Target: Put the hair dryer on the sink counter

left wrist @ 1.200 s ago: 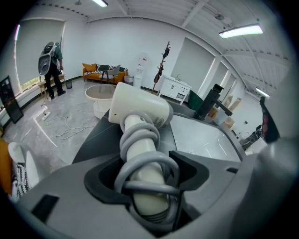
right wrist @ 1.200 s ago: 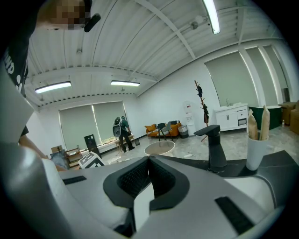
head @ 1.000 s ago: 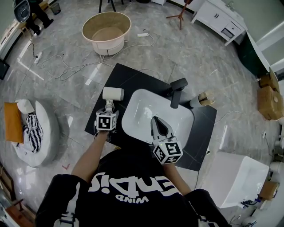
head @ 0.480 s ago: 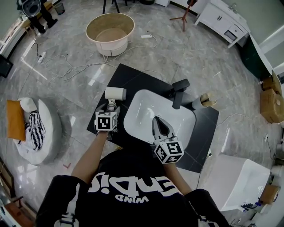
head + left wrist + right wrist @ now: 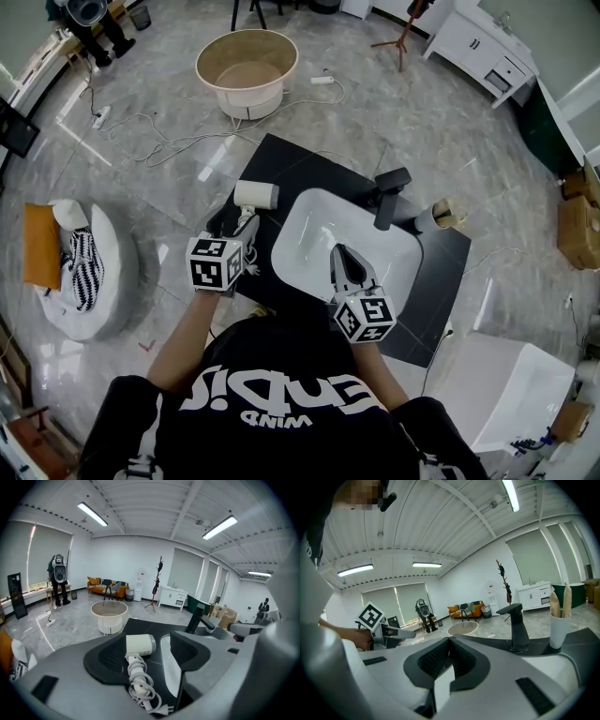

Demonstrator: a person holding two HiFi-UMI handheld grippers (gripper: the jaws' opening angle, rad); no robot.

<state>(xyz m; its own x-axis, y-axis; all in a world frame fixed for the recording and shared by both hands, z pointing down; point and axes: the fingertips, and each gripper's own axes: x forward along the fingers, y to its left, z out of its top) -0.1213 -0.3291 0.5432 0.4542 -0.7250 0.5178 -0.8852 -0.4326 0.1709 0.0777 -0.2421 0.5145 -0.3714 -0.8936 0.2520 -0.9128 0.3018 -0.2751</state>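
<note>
A pale floor cushion (image 5: 98,281) lies far left, on the marble floor, and a round tub (image 5: 247,70) stands far off beyond the desk. The left tool (image 5: 246,232) hovers at the left edge of the black desk (image 5: 291,164), its jaws spread wide. The dryer (image 5: 255,195) lies flat on the desk just left of the white basin (image 5: 319,234), its head at the far end and its handle, wrapped in coiled cord, pointing near. In the left gripper view the handle lies in the gap between the open jaws, and neither pad presses on it.

The right tool (image 5: 337,253) hangs over the near part of the basin with its jaws closed tip to tip and nothing held between them. A black tap (image 5: 389,192) rises at the far right rim of the basin. A cup (image 5: 433,217) stands on the desk right of the tap.
</note>
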